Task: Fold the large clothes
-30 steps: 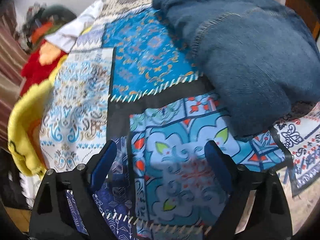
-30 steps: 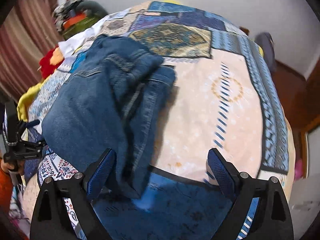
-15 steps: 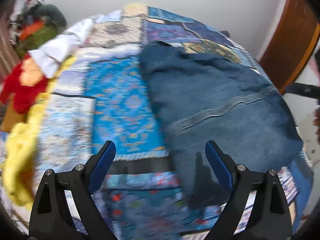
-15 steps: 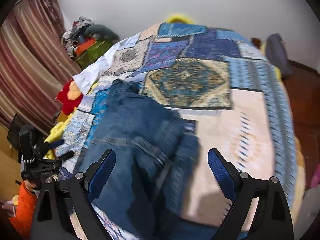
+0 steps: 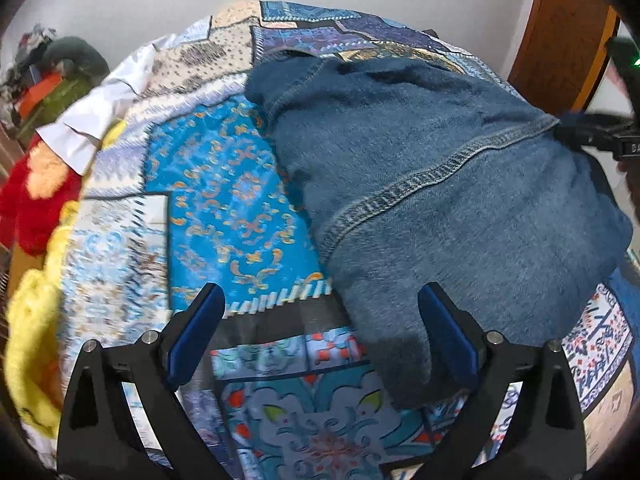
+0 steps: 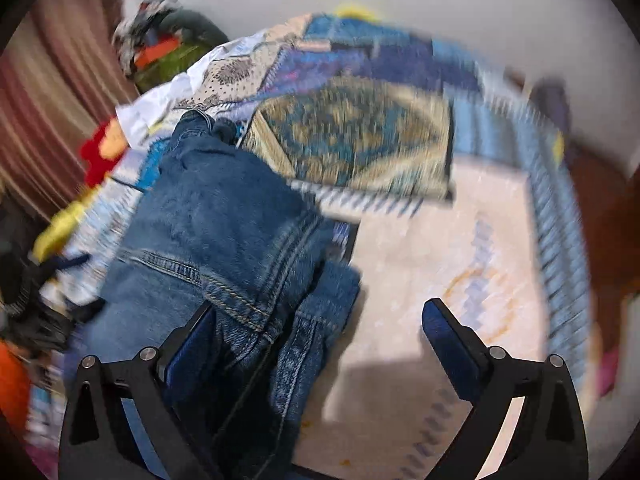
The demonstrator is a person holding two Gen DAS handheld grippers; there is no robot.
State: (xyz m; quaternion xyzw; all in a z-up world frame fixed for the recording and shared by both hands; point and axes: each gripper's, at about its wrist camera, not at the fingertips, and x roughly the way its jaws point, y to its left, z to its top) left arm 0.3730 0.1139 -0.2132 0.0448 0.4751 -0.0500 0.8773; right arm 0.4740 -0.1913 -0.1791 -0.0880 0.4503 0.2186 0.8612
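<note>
1. Jeans (image 5: 460, 216) lie bunched on the bed (image 5: 224, 184), at 1 o'clock from the left gripper (image 5: 320, 336), at 10 o'clock from the right gripper (image 6: 320, 344)
2. Both sets of jaws spread wide, gripping nothing
3. Risk: pinching one layer of bulky denim likely drags the stack apart
4. Right view alone shows layered seams; left view shows a smooth face

- Jeans (image 5: 460, 208): matt blue denim, coarse, pale stitched seams.
- Patchwork bedspread (image 5: 224, 184): smooth printed cloth.
- Left gripper (image 5: 320, 336): matt black plastic, blue pads.
- Door (image 5: 560, 28), two o'clock: glossy brown wood.
</note>
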